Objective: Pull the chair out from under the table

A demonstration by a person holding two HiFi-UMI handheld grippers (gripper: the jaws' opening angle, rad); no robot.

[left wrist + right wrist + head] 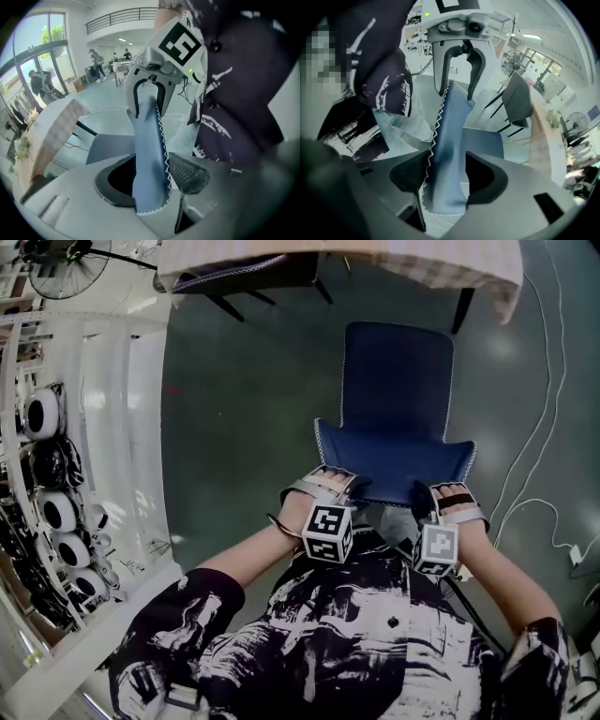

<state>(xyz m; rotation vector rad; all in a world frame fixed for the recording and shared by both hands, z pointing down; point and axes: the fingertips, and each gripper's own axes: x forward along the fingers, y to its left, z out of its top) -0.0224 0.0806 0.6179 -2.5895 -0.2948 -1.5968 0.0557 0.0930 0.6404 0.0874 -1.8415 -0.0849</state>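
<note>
Head view: from above, steeply down onto the chair (pixel 396 427).
Left gripper view: very close, along the chair's top edge.
Right gripper view: same edge, from its opposite end.
Shared: the chair's back.

Two chairs show: a blue chair (pixel 394 418) at centre, a dark chair (pixel 234 276) at eleven o'clock. There is one table (pixel 441 263), one fan (pixel 58 266), and two grippers: left gripper (pixel 330 486), right gripper (pixel 448 498).
</note>
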